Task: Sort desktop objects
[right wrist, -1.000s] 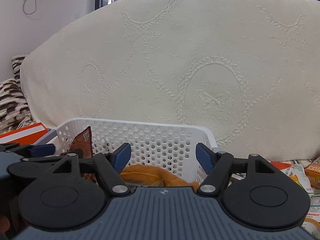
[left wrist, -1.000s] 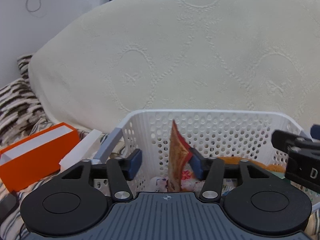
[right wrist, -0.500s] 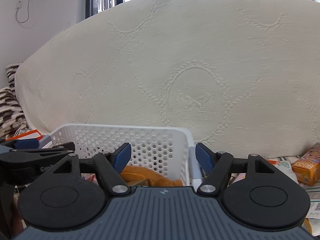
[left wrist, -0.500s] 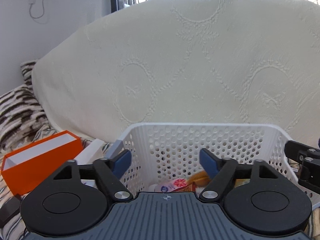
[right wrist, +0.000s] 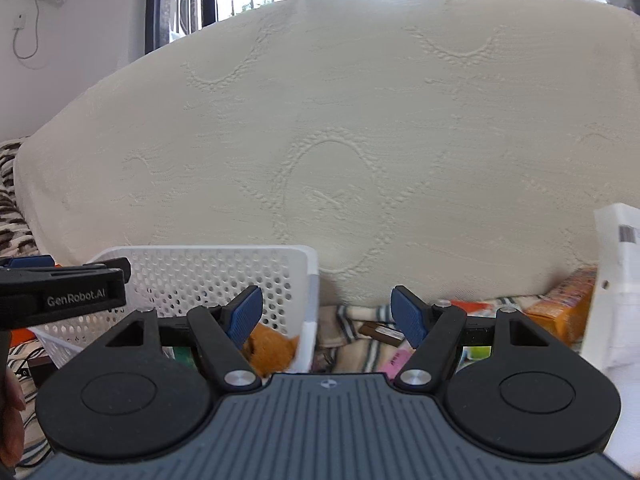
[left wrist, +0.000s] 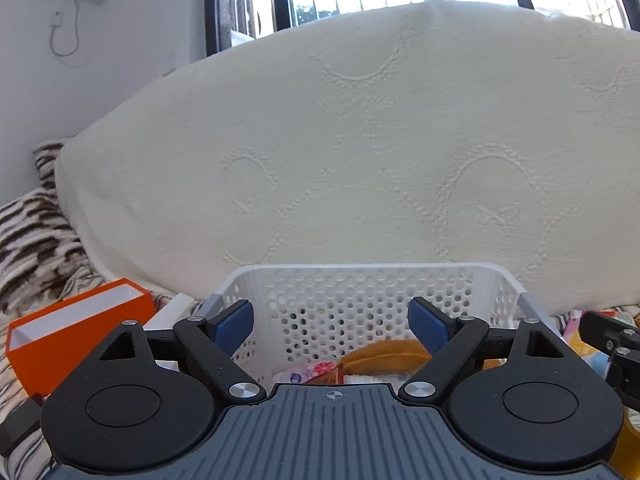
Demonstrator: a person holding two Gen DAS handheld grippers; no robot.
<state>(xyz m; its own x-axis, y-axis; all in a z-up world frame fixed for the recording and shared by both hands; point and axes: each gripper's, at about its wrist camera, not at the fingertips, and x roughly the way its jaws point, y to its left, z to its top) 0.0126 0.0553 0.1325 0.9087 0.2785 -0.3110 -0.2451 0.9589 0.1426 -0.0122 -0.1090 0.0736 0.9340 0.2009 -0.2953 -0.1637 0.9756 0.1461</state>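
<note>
A white perforated basket (left wrist: 360, 292) stands in front of me and holds snack packets (left wrist: 320, 372) and an orange packet (left wrist: 384, 354). My left gripper (left wrist: 331, 322) is open and empty above the basket's near side. My right gripper (right wrist: 327, 314) is open and empty, over the basket's right wall (right wrist: 310, 300) and the striped cloth beside it. The basket also shows in the right wrist view (right wrist: 208, 276), with an orange packet (right wrist: 272, 350) inside. The left gripper's body (right wrist: 64, 300) shows at the left there.
A large cream mattress (left wrist: 360, 152) rises behind the basket. An open orange box (left wrist: 76, 328) lies to the left. In the right wrist view, a brown bar (right wrist: 380, 332), a pink item (right wrist: 394, 360), an orange pack (right wrist: 560, 312) and a white package (right wrist: 620, 280) lie to the right.
My left gripper opened and let go of a red-orange snack packet, which now lies in the basket. Both grippers rose. The right gripper swung right, past the basket's right wall.
</note>
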